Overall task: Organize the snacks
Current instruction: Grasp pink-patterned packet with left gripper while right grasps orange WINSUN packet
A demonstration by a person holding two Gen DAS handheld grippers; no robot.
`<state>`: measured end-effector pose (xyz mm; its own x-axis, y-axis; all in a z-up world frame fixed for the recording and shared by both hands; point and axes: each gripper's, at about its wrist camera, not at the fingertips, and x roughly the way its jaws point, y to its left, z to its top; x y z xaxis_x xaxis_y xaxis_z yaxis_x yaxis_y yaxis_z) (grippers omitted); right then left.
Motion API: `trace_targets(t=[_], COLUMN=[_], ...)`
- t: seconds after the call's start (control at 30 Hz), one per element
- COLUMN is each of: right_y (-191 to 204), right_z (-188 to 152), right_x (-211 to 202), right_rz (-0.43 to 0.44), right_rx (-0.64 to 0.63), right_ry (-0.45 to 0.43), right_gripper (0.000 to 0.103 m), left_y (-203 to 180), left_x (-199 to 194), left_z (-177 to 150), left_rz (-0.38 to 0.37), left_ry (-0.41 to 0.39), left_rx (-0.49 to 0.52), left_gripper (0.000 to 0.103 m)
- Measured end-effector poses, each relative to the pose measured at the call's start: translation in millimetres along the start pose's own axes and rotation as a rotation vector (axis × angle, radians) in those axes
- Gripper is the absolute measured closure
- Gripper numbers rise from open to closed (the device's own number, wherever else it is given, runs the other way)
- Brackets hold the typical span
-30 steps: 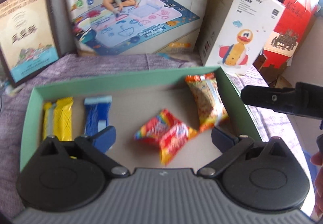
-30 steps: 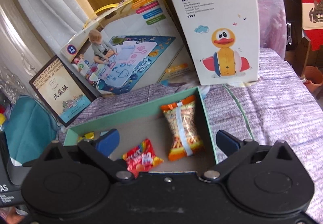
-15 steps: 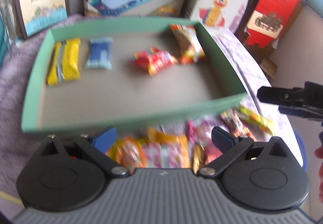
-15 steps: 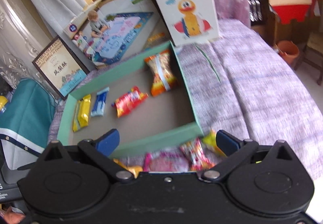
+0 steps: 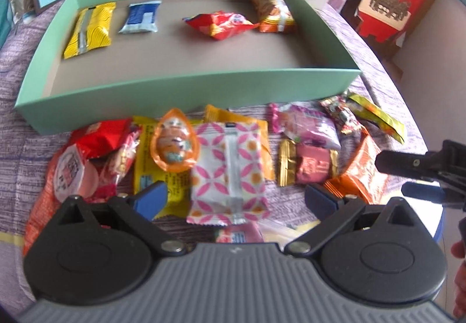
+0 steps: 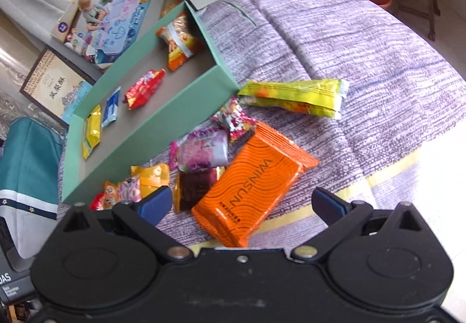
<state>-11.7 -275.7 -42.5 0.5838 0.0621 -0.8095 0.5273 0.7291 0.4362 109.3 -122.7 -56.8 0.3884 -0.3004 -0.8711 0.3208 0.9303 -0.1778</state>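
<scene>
hovering over loose snacks [image 5: 230, 159] before the green tray [image 5: 186, 92] — left tongs [image 5: 236, 202] agape; right tongs [image 6: 241, 205] too, nothing held

Left gripper [image 5: 236, 202] fingers spread above pink-patterned packet [image 5: 228, 174], near green tray [image 5: 186, 89].

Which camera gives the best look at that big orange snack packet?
The right wrist view: the orange packet lies whole and central between the open fingers of the right hand-held gripper, its lettering readable. The left wrist view shows the packet only partly, blurred at the right.
</scene>
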Motion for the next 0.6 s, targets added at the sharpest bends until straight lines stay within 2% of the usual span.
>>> trace_targets(t=[0.03, 0.07, 0.1, 0.23, 0.3, 0.33, 0.37, 0.47, 0.6], right_y=[1.1, 1.0, 1.4, 13.1, 20.7, 24.9, 29.8, 37.0, 33.0], right_z=[0.7, 1.8, 2.9, 3.8, 2.3, -0.1, -2.8, -10.7, -18.1], right_x=[2.5, 5.5, 9.1, 21.9, 32.5, 33.8, 33.9, 33.9, 28.1], right_rz=[-0.014, -0.024, -0.025, -0.037, -0.030, -0.037, -0.047, -0.041, -0.013], right_rx=[0.001, 0.003, 0.006, -0.024, -0.042, -0.070, -0.113, -0.205, -0.253], right_ry=[-0.007, -0.013, -0.017, -0.034, -0.028, -0.046, -0.055, -0.049, -0.018], right_gripper=[0.007, 0.011, 0.016, 0.030, 0.040, 0.041, 0.046, 0.049, 0.049], left_y=[-0.1, -0.7, -2.8, -3.4, -3.5, -3.6, -3.2, -2.7, -5.5], left_x=[-0.9, -2.5, -3.1, -4.1, -4.1, -3.7, -3.4, -0.9, 1.6], left_z=[0.1, 1.0, 2.0, -0.1, -3.9, -5.5, -7.2, -10.1, -13.0], left_rz=[0.005, 0.005, 0.005, -0.036, -0.041, -0.046, -0.052, -0.057, -0.053], left_ry=[-0.016, -0.027, -0.029, -0.023, -0.022, -0.016, -0.011, 0.010, 0.015], left_rx=[0.007, 0.024, 0.046, 0.067, 0.075, 0.077, 0.076, 0.067, 0.068], left_gripper=[0.021, 0.032, 0.049, 0.050, 0.050, 0.049, 0.049, 0.048, 0.050])
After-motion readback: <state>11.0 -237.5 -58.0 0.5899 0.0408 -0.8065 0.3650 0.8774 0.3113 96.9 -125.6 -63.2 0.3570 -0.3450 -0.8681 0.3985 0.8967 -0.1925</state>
